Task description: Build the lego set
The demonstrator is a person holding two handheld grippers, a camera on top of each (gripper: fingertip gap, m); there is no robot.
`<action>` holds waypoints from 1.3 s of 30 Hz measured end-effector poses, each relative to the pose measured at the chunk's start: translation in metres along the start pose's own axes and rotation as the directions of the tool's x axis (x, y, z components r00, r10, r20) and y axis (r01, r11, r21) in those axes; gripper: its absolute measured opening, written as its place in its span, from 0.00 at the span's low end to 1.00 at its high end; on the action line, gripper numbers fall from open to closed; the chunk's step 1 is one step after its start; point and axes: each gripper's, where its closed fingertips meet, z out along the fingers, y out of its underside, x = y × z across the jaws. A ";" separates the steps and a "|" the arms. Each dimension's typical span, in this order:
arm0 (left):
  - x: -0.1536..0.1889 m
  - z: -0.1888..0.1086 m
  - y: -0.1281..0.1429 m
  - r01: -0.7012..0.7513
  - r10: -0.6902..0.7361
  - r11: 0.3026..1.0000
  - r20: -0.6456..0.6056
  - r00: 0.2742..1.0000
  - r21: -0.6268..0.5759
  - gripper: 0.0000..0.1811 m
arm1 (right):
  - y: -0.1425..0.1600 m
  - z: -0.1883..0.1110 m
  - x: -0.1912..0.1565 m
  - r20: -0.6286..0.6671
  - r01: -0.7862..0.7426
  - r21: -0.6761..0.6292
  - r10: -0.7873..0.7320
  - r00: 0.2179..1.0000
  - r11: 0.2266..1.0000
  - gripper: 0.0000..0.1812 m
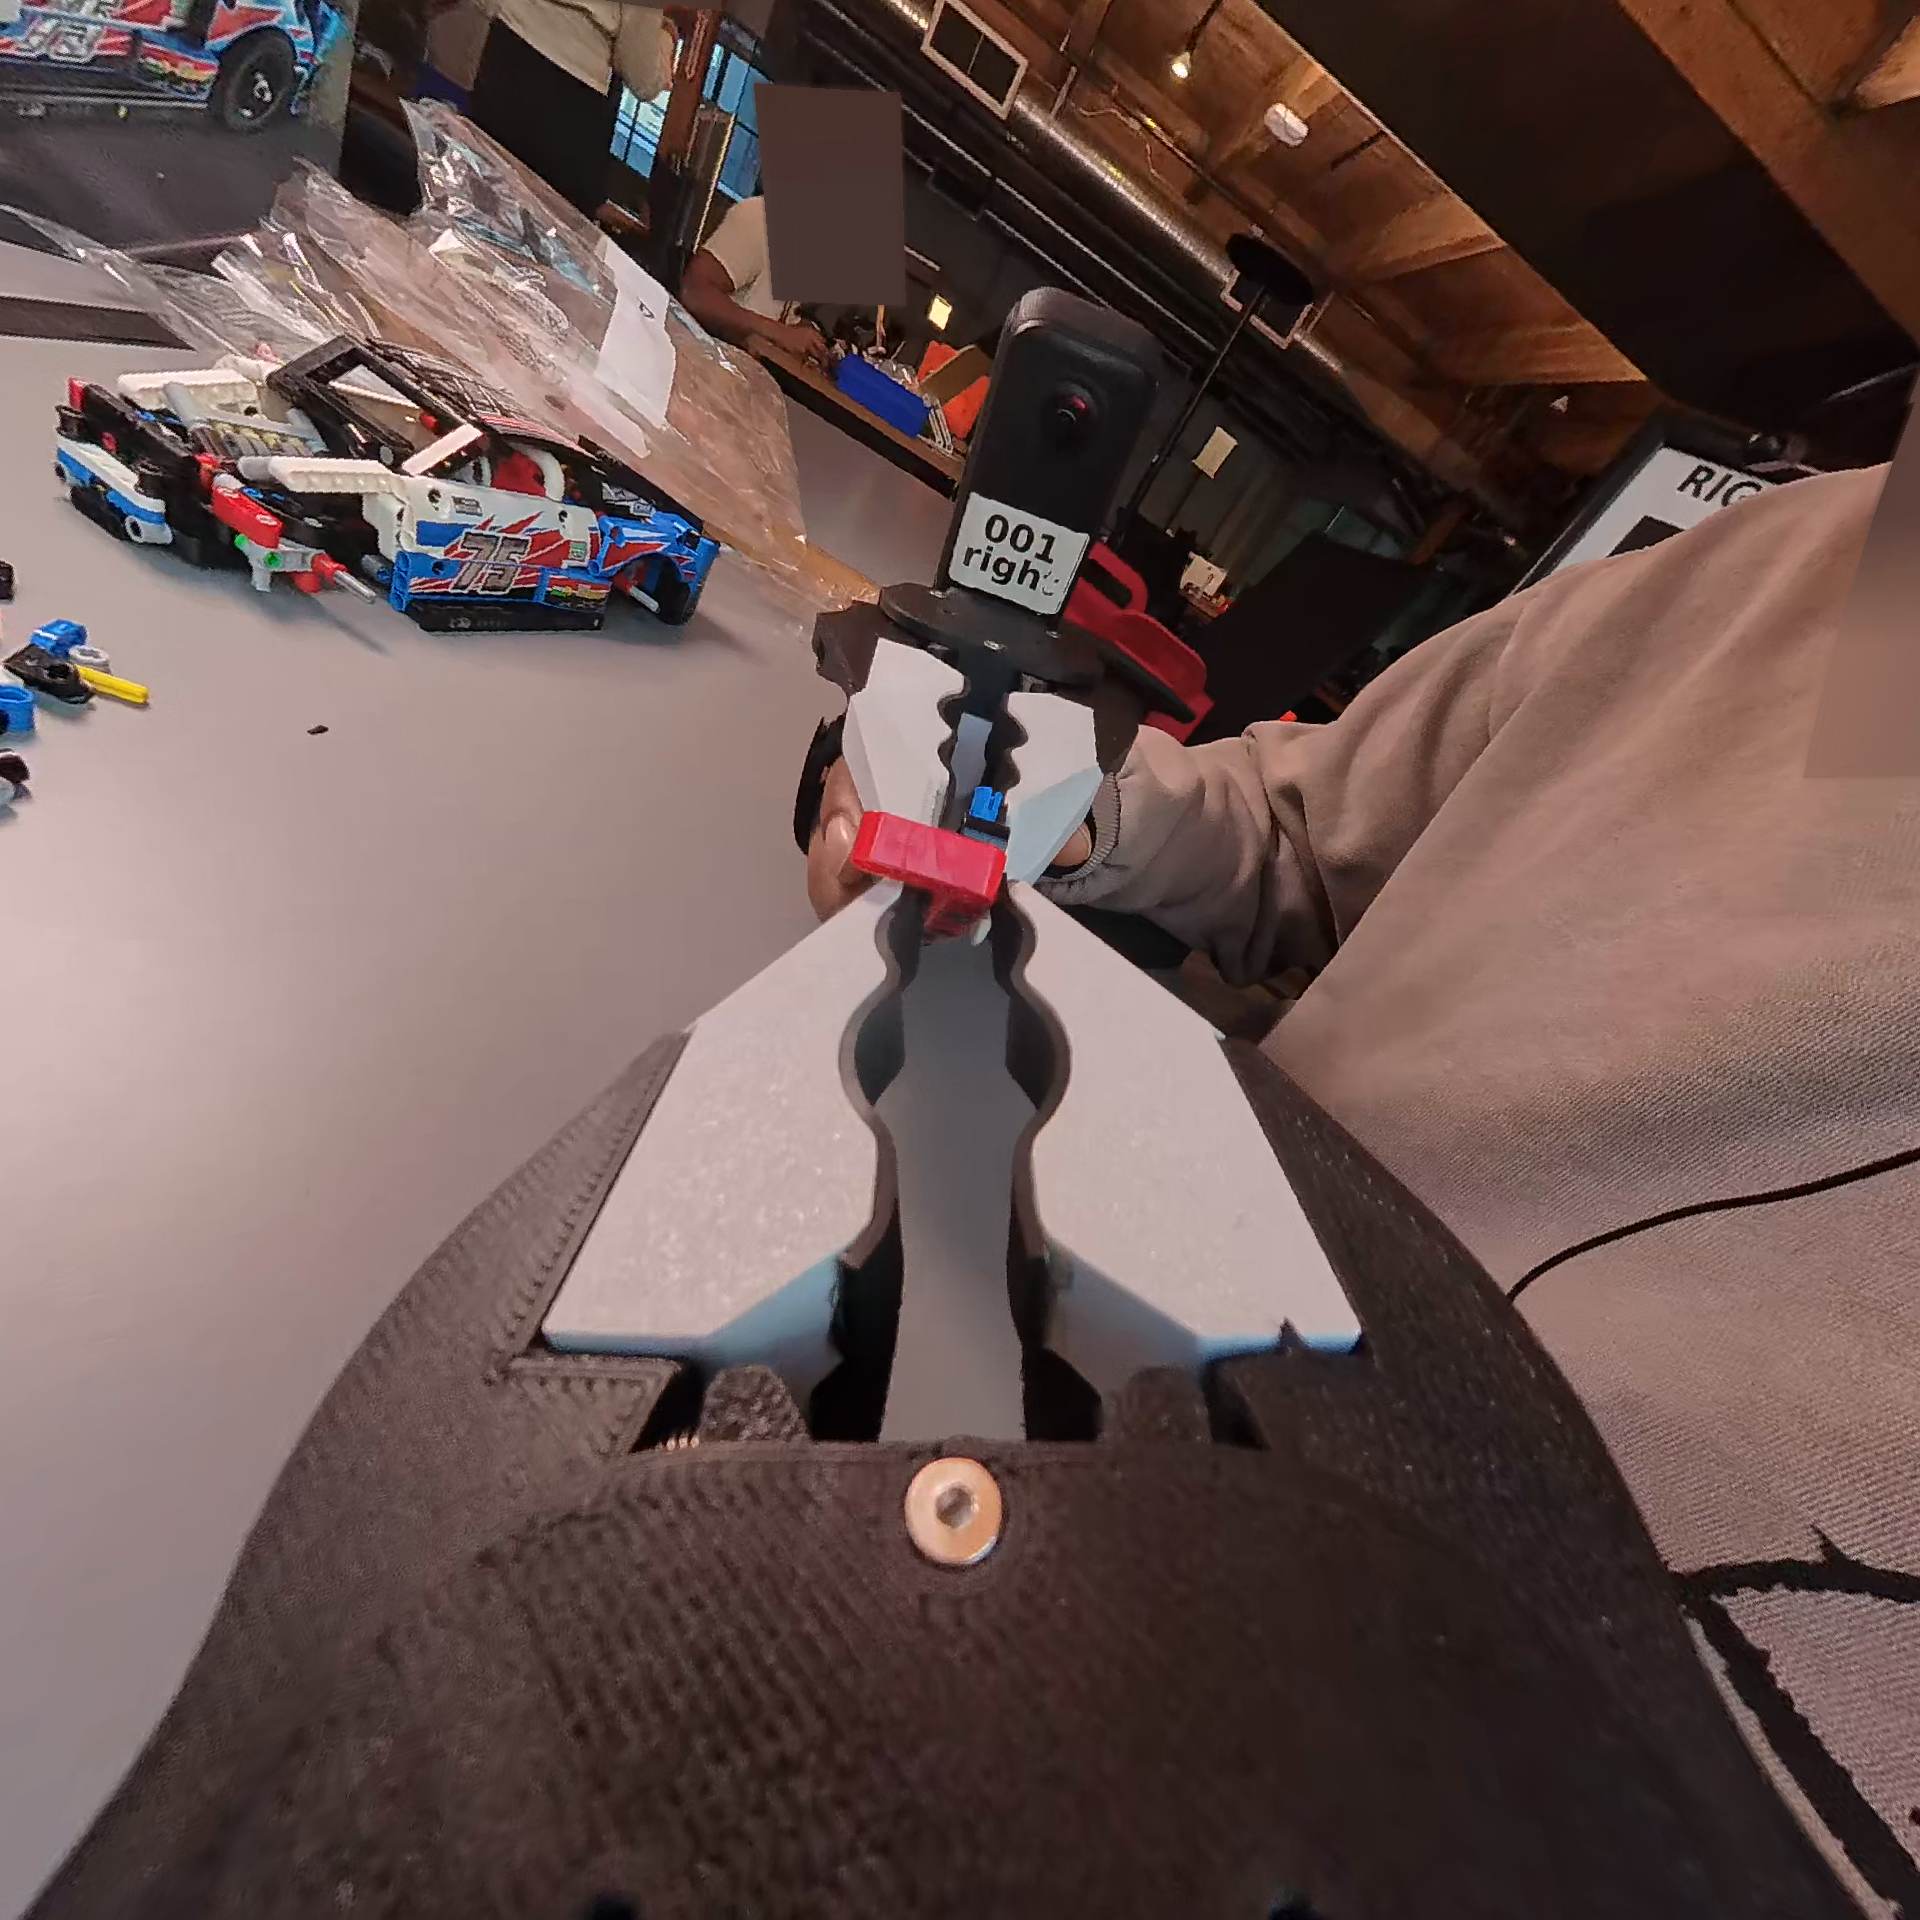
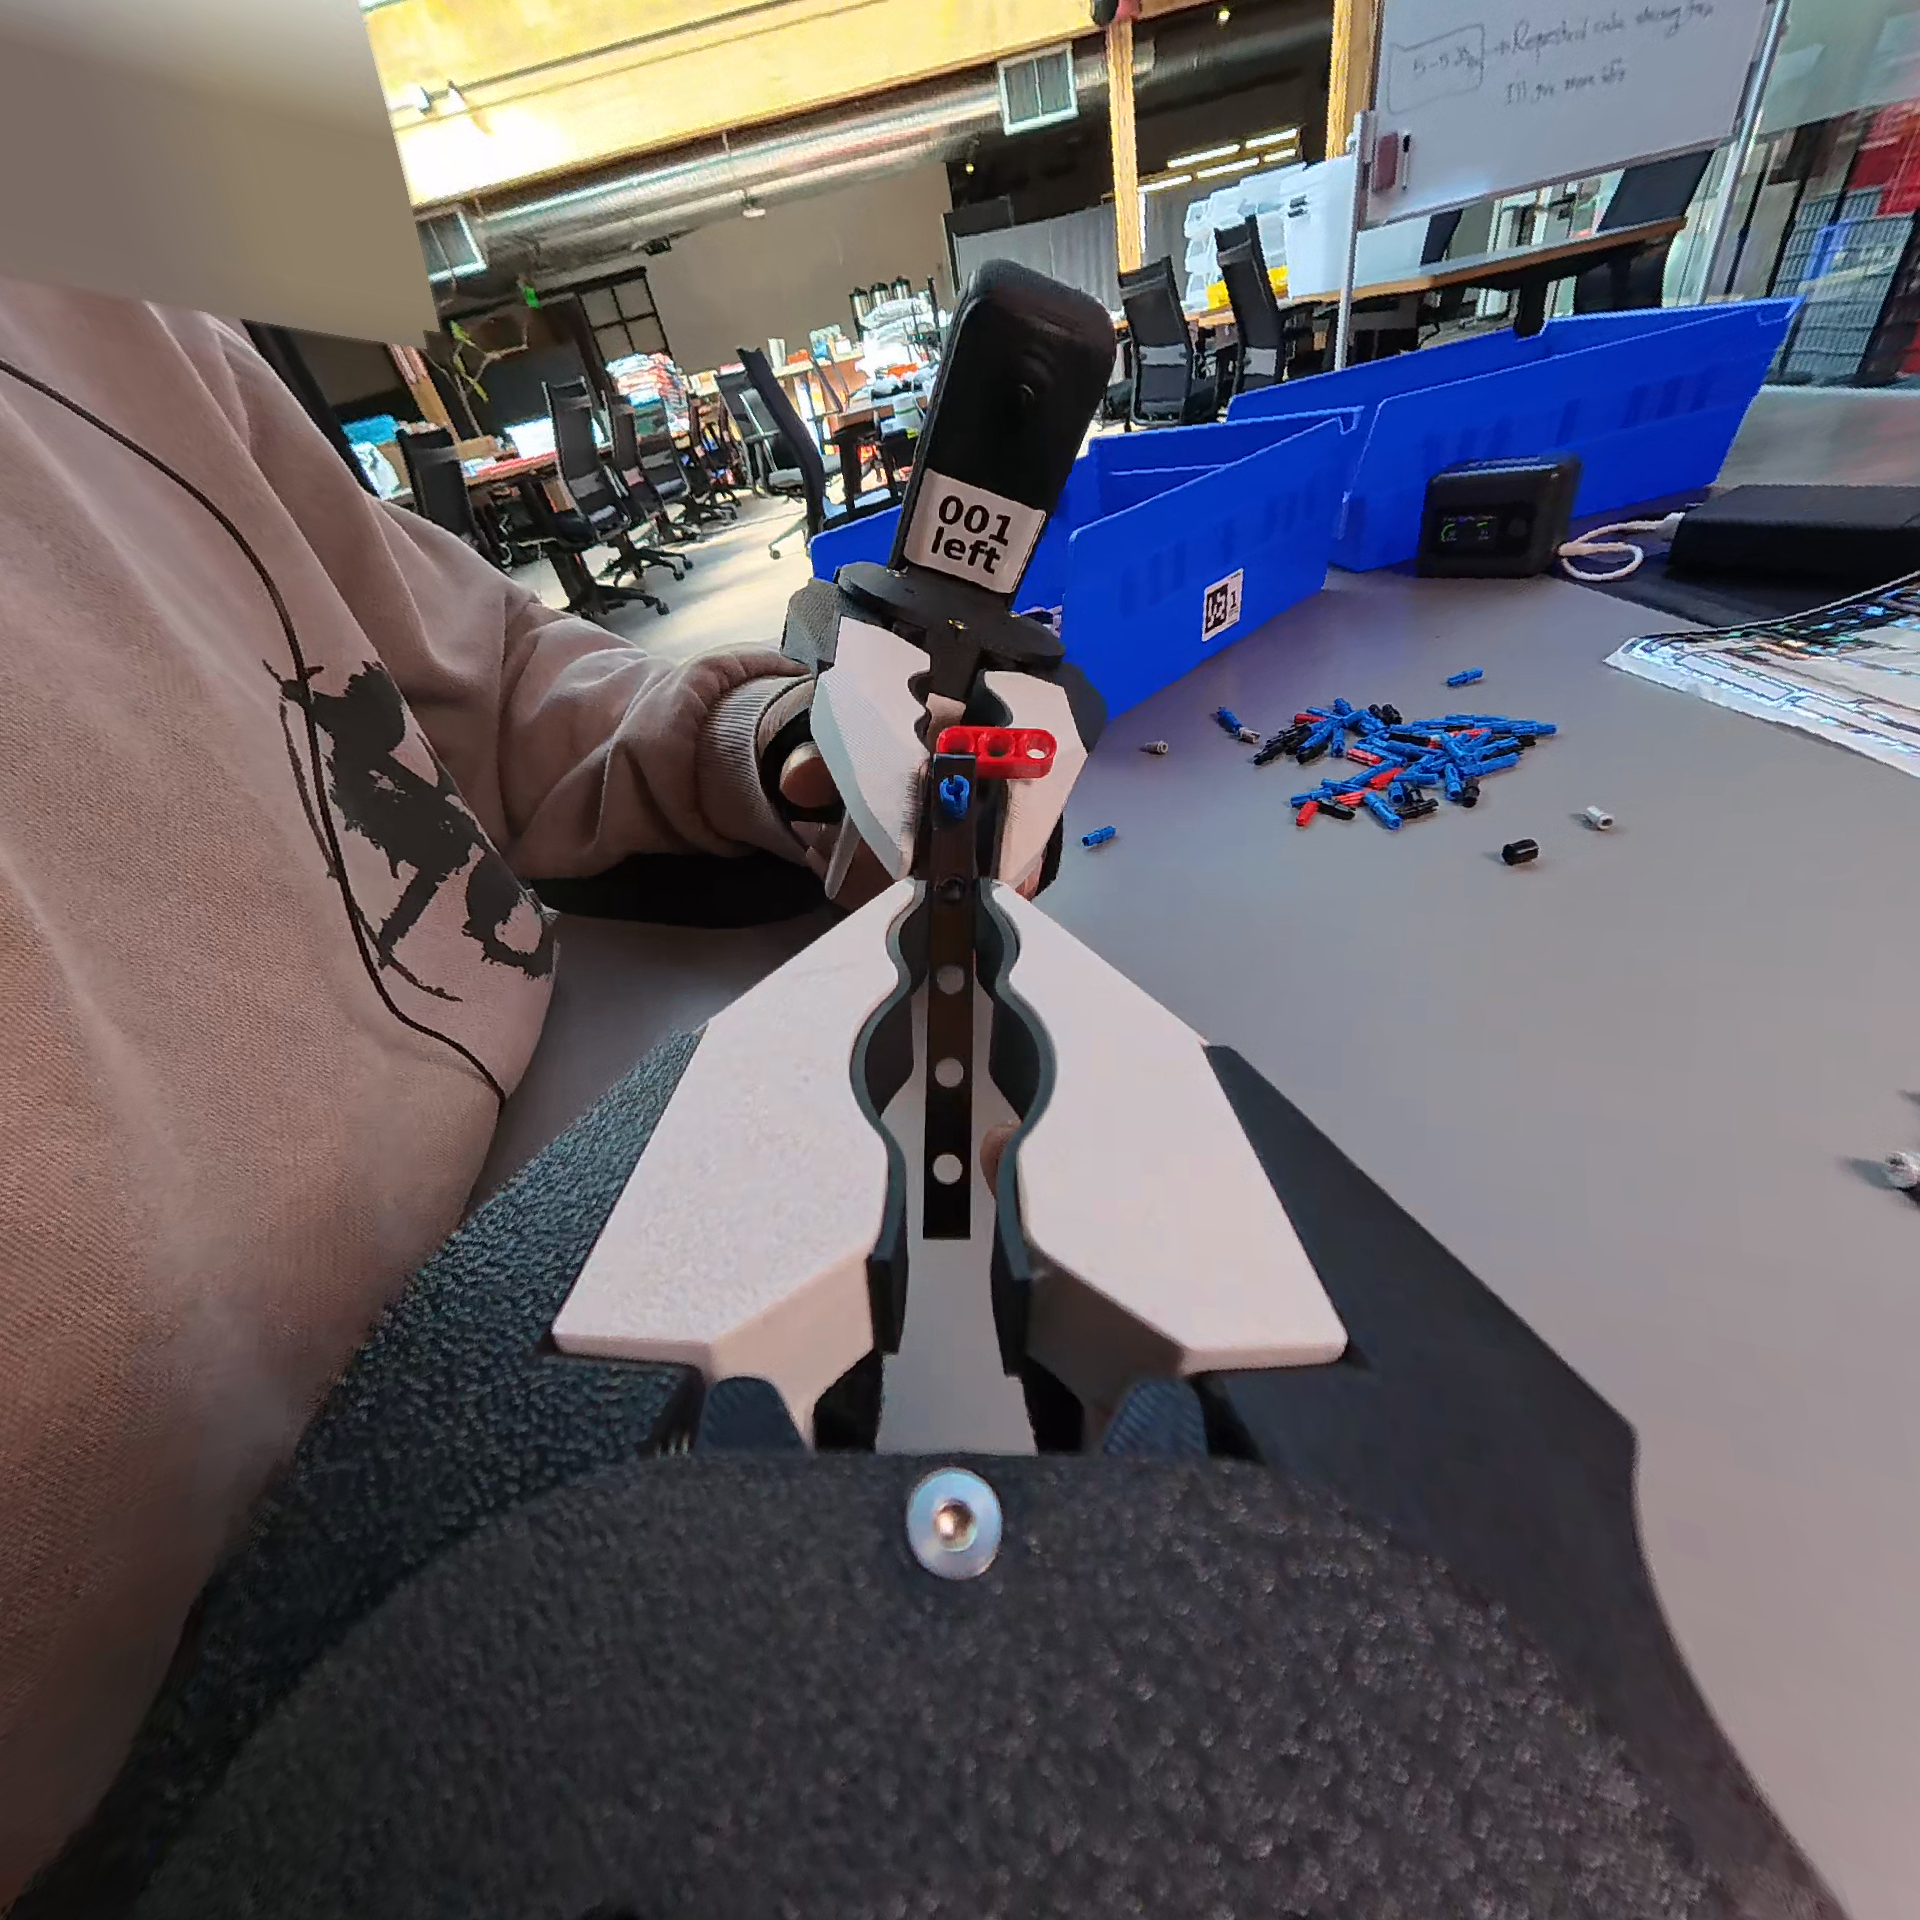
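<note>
My left gripper (image 1: pixel 951 912) is shut on a small red beam (image 1: pixel 928 852), held crosswise at its tips. My right gripper (image 2: pixel 954 885) is shut on a long black beam with holes (image 2: pixel 948 1039); a blue pin (image 2: pixel 954 795) sits in the beam's far end. The two grippers face each other tip to tip above the grey table (image 1: pixel 416 935). The red beam (image 2: pixel 995 748) is right at the blue pin (image 1: pixel 985 808); I cannot tell whether they are joined. The left gripper (image 2: pixel 951 831) shows opposite in the right wrist view, and the right gripper (image 1: pixel 982 821) in the left wrist view.
A partly built blue, white and red race car (image 1: pixel 384 509) stands at the far left with loose parts (image 1: pixel 62 675) and clear plastic bags (image 1: pixel 499 270). A pile of blue, black and red pins (image 2: pixel 1392 753), blue bins (image 2: pixel 1455 468) and an instruction sheet (image 2: pixel 1787 665) lie to the right. The grippers are tip to tip, or close to it.
</note>
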 end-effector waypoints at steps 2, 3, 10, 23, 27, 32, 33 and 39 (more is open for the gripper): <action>0.001 0.000 0.000 -0.021 0.021 1.000 0.004 1.000 -0.003 0.05 | 0.000 0.000 0.000 0.000 -0.001 0.002 0.001 1.000 1.000 0.03; 0.001 -0.001 0.000 -0.027 0.027 1.000 0.002 1.000 -0.004 0.05 | 0.000 0.000 -0.001 0.007 -0.009 0.003 0.009 1.000 1.000 0.03; 0.005 -0.002 0.000 -0.081 0.081 0.997 -0.020 0.997 -0.006 0.03 | 0.000 0.002 -0.005 0.006 0.034 -0.016 -0.034 0.999 0.999 0.05; 0.013 -0.003 -0.007 -0.274 0.274 0.962 -0.010 0.962 0.001 0.04 | -0.009 0.002 -0.010 0.005 0.063 0.017 -0.063 0.998 0.998 0.03; 0.015 -0.002 -0.015 -0.263 0.264 0.964 -0.003 0.965 0.039 0.04 | -0.019 -0.001 -0.009 0.028 0.002 0.084 -0.004 1.000 0.996 0.03; 0.017 -0.001 -0.021 -0.224 0.226 0.971 -0.014 0.974 0.079 0.04 | -0.027 -0.004 -0.009 0.041 -0.014 0.135 0.009 0.999 0.991 0.03; 0.016 -0.001 -0.023 -0.214 0.217 0.973 -0.015 0.976 0.087 0.04 | -0.029 -0.004 -0.008 0.041 -0.018 0.146 0.012 0.999 0.989 0.03; 0.014 0.000 -0.029 -0.157 0.160 0.980 -0.018 0.987 0.118 0.03 | -0.036 -0.006 -0.004 0.059 -0.077 0.195 0.067 0.996 0.978 0.03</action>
